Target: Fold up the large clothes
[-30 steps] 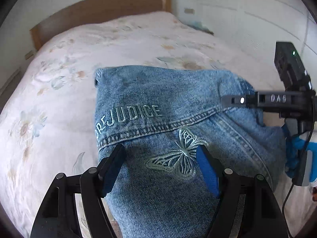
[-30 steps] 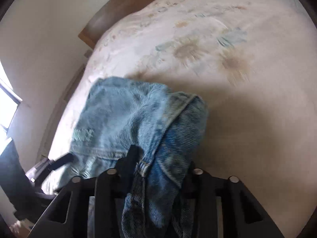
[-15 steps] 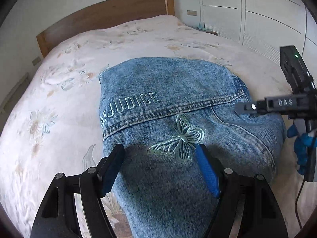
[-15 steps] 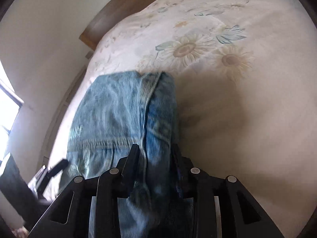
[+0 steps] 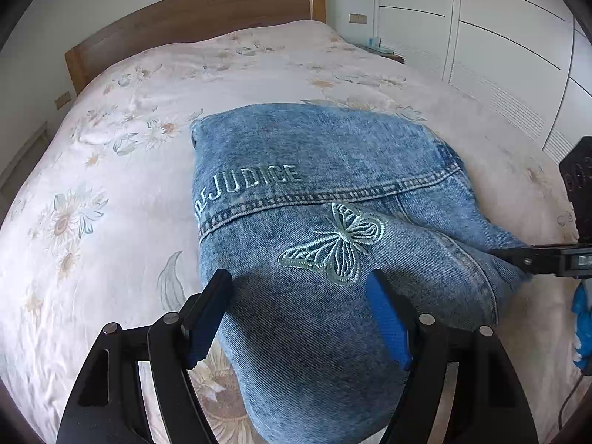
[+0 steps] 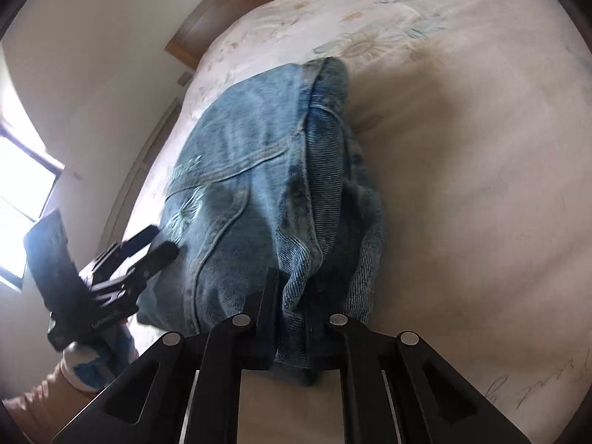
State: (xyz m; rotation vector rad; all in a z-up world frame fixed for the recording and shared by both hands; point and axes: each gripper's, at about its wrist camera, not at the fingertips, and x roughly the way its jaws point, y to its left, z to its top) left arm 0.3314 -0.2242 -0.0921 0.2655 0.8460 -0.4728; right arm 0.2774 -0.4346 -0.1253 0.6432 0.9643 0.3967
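- The jacket (image 5: 333, 229) lies on the bed (image 5: 122, 199) as a thick denim bundle, back panel up, with the "PREJUDICE" lettering (image 5: 248, 188) and the butterfly (image 5: 333, 248) on top.
- Judging by the shape, the main folds look done: no sleeve trails loose, and the edges toward the headboard (image 5: 192, 18) look fairly square.
- The right gripper (image 6: 292, 296) is pressed tight on a bunched seam at the bundle's near corner; its jaws have just been closing, with denim pinched between them.
- In the left wrist view that corner is drawn out into a point toward the right gripper (image 5: 518, 257), so this side is not yet flat.
- The left gripper (image 5: 299, 303) stands spread over the near part of the jacket, one finger on each side of the cloth below the butterfly. It pinches nothing; whether its tips touch the denim I cannot tell.
- Probably left to do: settle or tuck the pinched corner, let go, and perhaps make 1 more fold if a smaller bundle is wanted.
- The rounded, puffy right edge suggests some smoothing is needed too.
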